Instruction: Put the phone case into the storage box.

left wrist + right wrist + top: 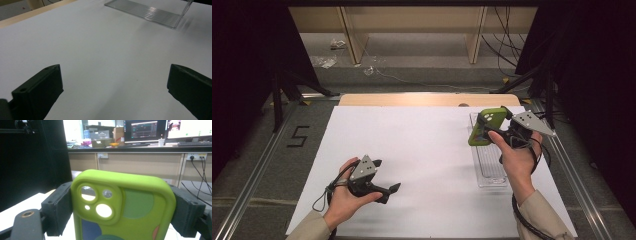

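Holding a green case (pixel 486 126) over the clear tray (pixel 490 172), the right gripper (pixel 502 131) pinched it across its short sides.

Each jaw pressed one long edge of the case, whose long axis ran straight out from the gripper, camera cutouts at the far end, back facing the gripper's camera. The tray lay just below and toward the person, its long axis running toward them. The left gripper (pixel 388 176) rested well apart on the sheet (pixel 422 150), jaws spread and empty.
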A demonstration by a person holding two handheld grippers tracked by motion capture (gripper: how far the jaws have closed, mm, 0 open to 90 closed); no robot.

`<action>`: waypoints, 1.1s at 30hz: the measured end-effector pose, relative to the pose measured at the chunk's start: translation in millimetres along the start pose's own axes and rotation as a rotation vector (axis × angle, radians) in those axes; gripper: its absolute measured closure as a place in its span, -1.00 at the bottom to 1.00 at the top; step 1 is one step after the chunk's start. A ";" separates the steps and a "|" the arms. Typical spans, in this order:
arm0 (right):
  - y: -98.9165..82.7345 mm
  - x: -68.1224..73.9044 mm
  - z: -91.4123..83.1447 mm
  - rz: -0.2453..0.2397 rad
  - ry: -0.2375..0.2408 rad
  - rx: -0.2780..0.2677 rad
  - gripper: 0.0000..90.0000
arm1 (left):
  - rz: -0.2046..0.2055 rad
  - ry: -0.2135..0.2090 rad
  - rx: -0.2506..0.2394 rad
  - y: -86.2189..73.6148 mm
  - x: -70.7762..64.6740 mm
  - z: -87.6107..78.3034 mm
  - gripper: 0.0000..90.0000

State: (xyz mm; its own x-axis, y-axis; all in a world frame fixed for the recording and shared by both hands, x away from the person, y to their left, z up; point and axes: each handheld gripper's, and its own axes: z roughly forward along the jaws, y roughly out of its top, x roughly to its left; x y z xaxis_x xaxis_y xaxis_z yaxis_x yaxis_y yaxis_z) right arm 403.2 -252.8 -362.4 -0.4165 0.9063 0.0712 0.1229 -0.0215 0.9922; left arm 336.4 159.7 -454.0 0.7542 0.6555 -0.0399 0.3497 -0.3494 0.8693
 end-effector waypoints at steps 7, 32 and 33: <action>1.0 -4.8 -1.5 -0.001 -0.018 -0.004 -0.60 | -0.001 0.000 0.000 -0.6 -0.1 -0.7 -1.00; -0.4 -15.5 -2.7 -0.006 -0.056 0.004 -0.60 | -0.006 0.002 -0.004 -1.1 1.5 -1.8 -1.00; -0.5 -15.8 -2.7 -0.004 -0.056 0.005 -0.60 | -0.006 0.001 -0.004 -1.1 1.6 -2.0 -1.00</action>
State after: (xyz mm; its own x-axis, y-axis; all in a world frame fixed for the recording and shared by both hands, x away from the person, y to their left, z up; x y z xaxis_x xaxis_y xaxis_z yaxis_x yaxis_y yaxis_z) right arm 407.3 -268.3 -363.7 -0.3656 0.9288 0.0615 0.1264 -0.0159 0.9919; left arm 336.1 162.5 -454.0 0.7513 0.6585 -0.0448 0.3524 -0.3429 0.8708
